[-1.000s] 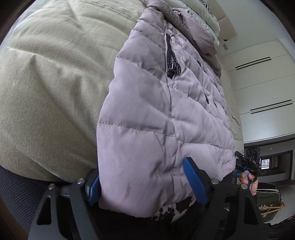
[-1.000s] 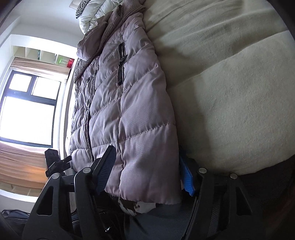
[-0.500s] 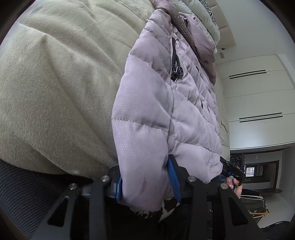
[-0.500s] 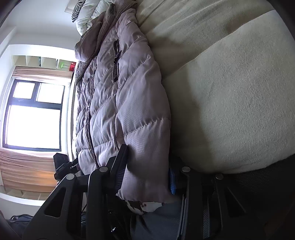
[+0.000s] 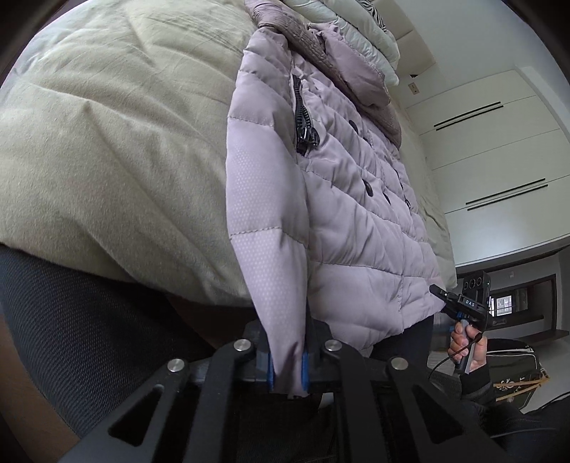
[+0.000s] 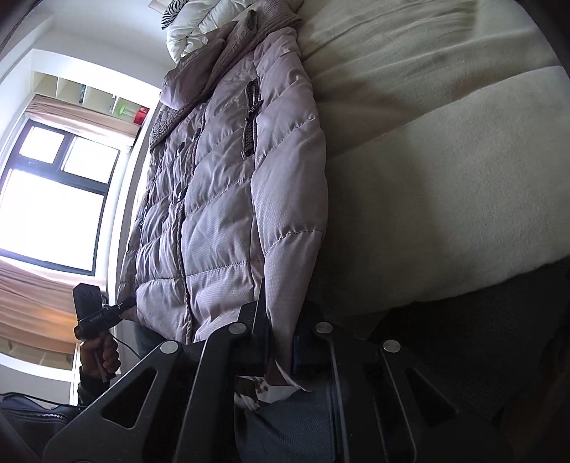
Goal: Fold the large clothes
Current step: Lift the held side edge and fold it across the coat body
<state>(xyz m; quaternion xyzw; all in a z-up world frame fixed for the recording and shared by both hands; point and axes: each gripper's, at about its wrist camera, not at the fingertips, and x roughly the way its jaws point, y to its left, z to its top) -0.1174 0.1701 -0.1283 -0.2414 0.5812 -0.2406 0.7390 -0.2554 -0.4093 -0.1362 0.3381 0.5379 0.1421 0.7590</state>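
Note:
A mauve quilted puffer jacket (image 5: 356, 213) lies lengthwise on the bed, hood at the far end, hem towards me. My left gripper (image 5: 286, 370) has its jaws closing, and the blue pads pinch the hem's left corner between them. My right gripper (image 6: 279, 352) is shut on the right corner of the jacket (image 6: 228, 213) hem. Each view also shows the other tool: the right gripper (image 5: 463, 306) and the left gripper (image 6: 96, 313), each held in a hand at the far hem corner.
A cream blanket (image 5: 107, 142) covers the bed on both sides of the jacket, the same blanket (image 6: 445, 160) filling the right view. White pillows (image 5: 356, 32) sit at the head. White wardrobe doors (image 5: 481, 160), a bright window (image 6: 46, 199) and a bag (image 5: 513, 367) on the floor flank the bed.
Both grippers went from wide open around the hem corners to pinching them. The gathered corners have risen slightly off the bed edge.

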